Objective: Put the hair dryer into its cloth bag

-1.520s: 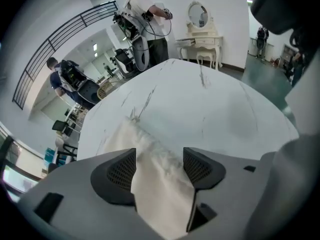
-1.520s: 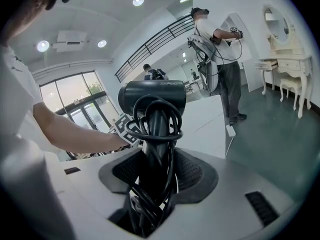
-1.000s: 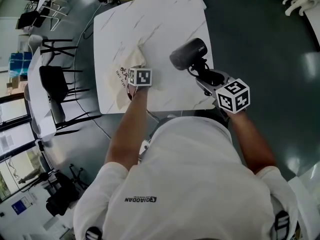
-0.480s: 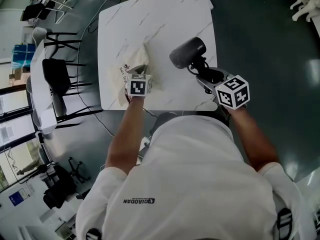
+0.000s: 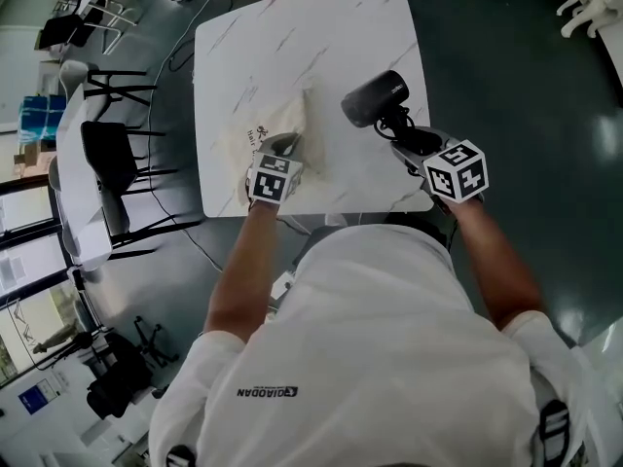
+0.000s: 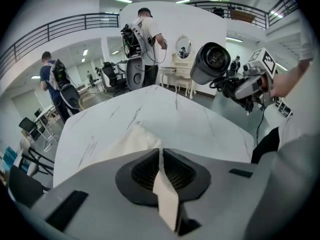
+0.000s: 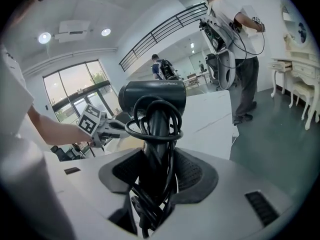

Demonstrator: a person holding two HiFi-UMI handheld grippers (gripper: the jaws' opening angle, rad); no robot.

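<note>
1. Pinching a fold of the bag [image 6: 131,140], the left gripper [image 6: 161,154] has its jaws pressed together on the cloth. They have just been closing, and a pale strip of cloth runs between the pads.
2. The bag lies crumpled on the left part of the white marble table [image 5: 292,37], near its front edge, with one edge raised to the left gripper. It carries dark print too small to read.
3. The right gripper [image 7: 159,156] is clamped on the handle of the dryer [image 7: 152,99]. The black cord [image 7: 150,131] is looped round that handle and hangs down between the jaws.
4. The dryer is black and is held off the table top over its right side, barrel uppermost. In the left gripper view its round end faces that gripper. It is apart from the bag, to the bag's right.
5. Beyond the table stand people [image 6: 145,39] with gear on their backs. Black chairs [image 5: 112,154] stand left of the table.
</note>
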